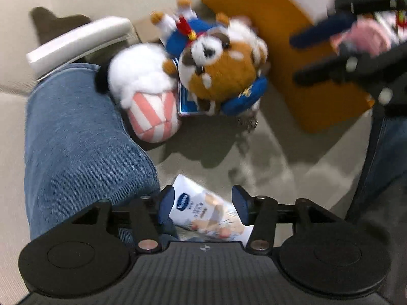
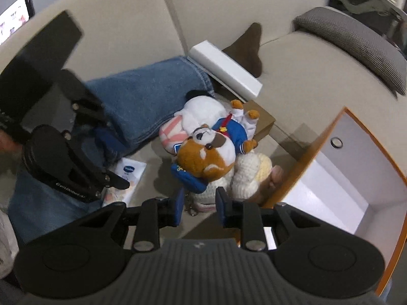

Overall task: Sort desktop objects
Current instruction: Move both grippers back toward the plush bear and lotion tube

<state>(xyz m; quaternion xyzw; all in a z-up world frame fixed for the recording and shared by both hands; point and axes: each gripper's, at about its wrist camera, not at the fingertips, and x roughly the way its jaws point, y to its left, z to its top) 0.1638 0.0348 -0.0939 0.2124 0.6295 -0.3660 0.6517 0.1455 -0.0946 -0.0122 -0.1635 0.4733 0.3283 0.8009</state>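
We are working over a beige sofa [image 2: 229,12]; our left gripper [image 1: 204,207] is hanging spread around a packet [image 1: 203,211], pads not touching it.

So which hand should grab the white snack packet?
Left, probably. The left gripper hangs right above the snack packet, jaws open around it. The right gripper sits over the crocheted toy.

You've got a beige sofa [image 2: 292,58] behind everything. Grey office chair [image 2: 356,48] beside it. Your jeans leg [image 1: 76,139] sits left, lit screen [image 2: 15,20] far corner.
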